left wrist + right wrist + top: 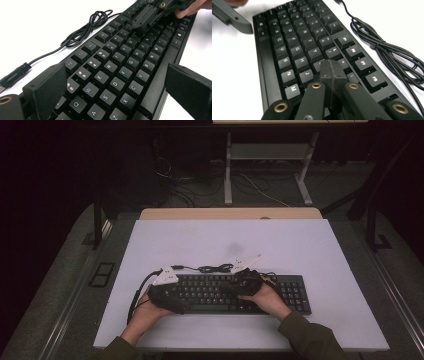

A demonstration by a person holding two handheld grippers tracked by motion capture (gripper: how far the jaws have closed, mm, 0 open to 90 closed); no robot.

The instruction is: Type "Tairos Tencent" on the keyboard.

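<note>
High view: the keyboard (235, 292) lies on the white surface (300, 250), both grippers over it, its cable (212, 268) coiled behind.

Left gripper view: left gripper (117, 87) fingers stand wide apart, the Q-to-V keys between them, touching nothing.

Right gripper view: right gripper (333, 72) fingers are pressed together, tip among the keys right of J. Press straight down on one key, avoiding neighbours.

The right gripper (332, 72) is hiding some keys of the keyboard (294, 47). The cable (387, 55) is running off the edge.
</note>
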